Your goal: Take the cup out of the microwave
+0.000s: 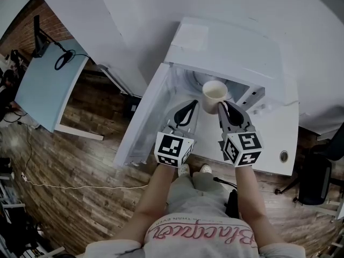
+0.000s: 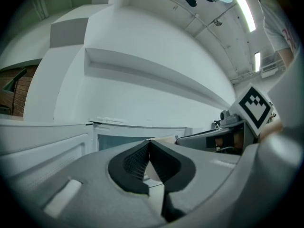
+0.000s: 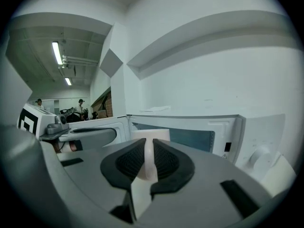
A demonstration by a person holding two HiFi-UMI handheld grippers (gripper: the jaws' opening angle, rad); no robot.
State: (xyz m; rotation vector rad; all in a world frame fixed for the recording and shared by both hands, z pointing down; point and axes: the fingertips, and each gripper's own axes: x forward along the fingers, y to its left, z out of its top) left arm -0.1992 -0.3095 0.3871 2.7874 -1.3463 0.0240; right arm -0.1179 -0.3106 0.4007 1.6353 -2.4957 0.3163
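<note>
- While the head view shows the cup [image 1: 215, 92] hanging at the mouth of the microwave [image 1: 231, 42], pinched by one side of its wall in the right hand-held gripper [image 1: 221, 105], that one-sided hold could let it swing or slip on a jolt. The open door [image 1: 144, 117] and the left hand-held gripper [image 1: 191, 104] lie just beside the way out, so a sideways pull may knock the cup against either.
- From the left gripper view, the left hand-held gripper [image 2: 150, 148] has its jaws pressed together on nothing, so it offers no support beneath the cup if the pinch fails.
- From the right gripper view, the pads of the right hand-held gripper [image 3: 148, 158] clamp only a narrow strip of the cup [image 3: 151, 144] wall. Any tilt risks spilling; I cannot see whether the cup holds anything.
</note>
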